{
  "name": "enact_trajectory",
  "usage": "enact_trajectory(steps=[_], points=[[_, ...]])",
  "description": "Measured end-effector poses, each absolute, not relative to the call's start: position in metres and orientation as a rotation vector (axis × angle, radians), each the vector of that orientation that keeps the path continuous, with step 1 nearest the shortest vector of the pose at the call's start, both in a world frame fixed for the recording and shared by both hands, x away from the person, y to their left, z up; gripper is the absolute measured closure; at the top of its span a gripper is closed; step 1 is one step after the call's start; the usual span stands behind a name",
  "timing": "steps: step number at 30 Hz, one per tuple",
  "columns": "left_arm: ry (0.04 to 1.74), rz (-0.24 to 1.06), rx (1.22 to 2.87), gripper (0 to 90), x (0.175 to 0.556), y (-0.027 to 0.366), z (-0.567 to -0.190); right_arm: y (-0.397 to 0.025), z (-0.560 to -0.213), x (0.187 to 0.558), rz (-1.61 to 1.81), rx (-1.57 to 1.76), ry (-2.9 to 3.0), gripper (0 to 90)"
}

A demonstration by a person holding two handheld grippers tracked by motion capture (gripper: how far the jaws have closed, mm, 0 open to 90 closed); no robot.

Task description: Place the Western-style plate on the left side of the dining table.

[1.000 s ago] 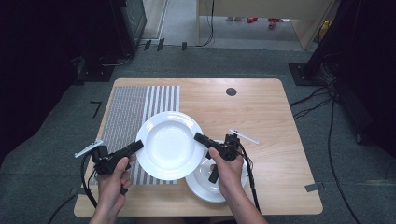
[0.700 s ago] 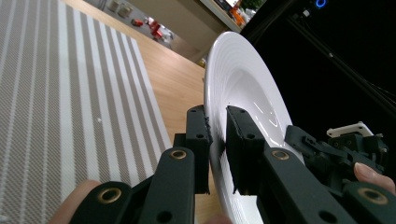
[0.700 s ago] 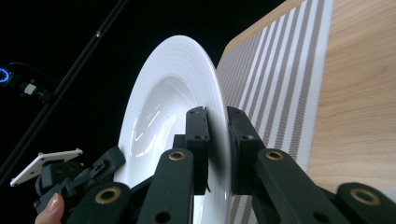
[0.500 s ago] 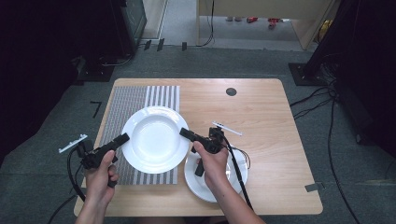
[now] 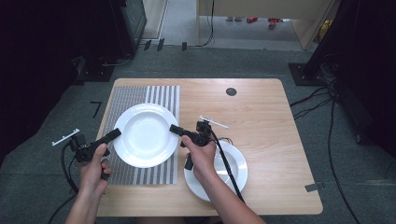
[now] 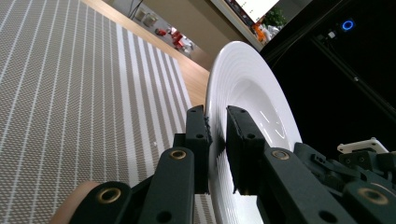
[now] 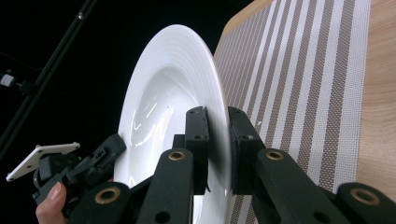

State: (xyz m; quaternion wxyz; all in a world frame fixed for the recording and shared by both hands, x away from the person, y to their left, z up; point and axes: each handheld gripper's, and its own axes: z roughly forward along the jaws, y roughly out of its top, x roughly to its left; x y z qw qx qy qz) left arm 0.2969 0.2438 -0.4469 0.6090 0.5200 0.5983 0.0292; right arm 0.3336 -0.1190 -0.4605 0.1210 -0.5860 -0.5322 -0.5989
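Observation:
A white deep plate (image 5: 145,134) hangs over the grey striped placemat (image 5: 161,95), held from both sides. My left gripper (image 5: 116,133) is shut on its left rim, the rim (image 6: 217,121) running between the jaws in the left gripper view. On the opposite rim my right gripper (image 5: 173,129) is shut, and the right gripper view has the plate (image 7: 163,93) edge-on between the jaws. The left gripper (image 7: 109,144) appears far off in that view.
A second white plate (image 5: 233,163) lies on the wooden table (image 5: 261,116) at the front right, partly under my right forearm. A dark round grommet (image 5: 231,91) sits near the table's far edge. Grey floor with cables surrounds the table.
Both grippers have carried the plate leftward from the table's middle, so it now hangs over the placemat. The second plate is more uncovered.

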Motion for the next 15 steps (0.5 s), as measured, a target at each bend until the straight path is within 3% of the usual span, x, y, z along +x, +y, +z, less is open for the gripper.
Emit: enact_trajectory(steps=[15], points=[[1.444,0.101,1.188,79.9,0.328,0.251,-0.457,-0.104,-0.472,0.367,-1.693,-1.743,-1.555,81.7]])
